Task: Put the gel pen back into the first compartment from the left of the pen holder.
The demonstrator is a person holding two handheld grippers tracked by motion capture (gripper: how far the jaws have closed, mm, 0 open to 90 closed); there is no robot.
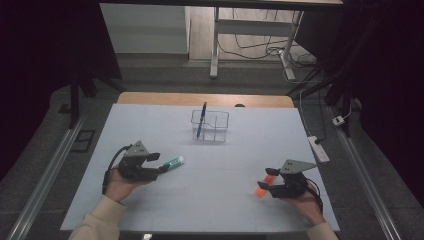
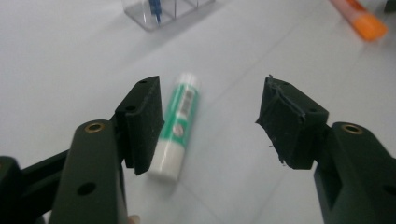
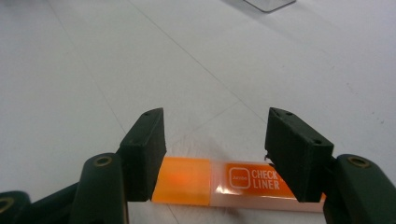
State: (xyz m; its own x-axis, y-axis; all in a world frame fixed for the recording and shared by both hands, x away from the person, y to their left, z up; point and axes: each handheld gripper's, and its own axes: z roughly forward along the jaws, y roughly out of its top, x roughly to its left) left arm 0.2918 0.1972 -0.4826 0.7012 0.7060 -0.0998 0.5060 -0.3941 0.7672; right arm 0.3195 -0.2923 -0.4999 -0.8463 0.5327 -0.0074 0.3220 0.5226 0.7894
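Glue stick (image 2: pixel 177 126) and orange marker (image 3: pixel 224 182) lying on desk (image 1: pixel 215 165) between spread left tongs (image 2: pixel 210 121) and right tongs (image 3: pixel 215 154), ungripped; blue pen (image 1: pixel 201 120) standing in clear organizer (image 1: pixel 210 126).

The orange highlighter (image 3: pixel 233 186) carries white lettering, "CHECK LINER", beside a small square logo too tiny to read. The green-and-white tube (image 2: pixel 177 126), at ten o'clock from it, bears unreadable print.

A clear plastic organizer box (image 1: pixel 210 126) stands mid-table (image 1: pixel 150 125), a blue pen (image 1: pixel 201 120) in it; nearer, a green-and-white glue stick (image 1: pixel 173 162) lies left, an orange highlighter (image 1: pixel 265 185) right.
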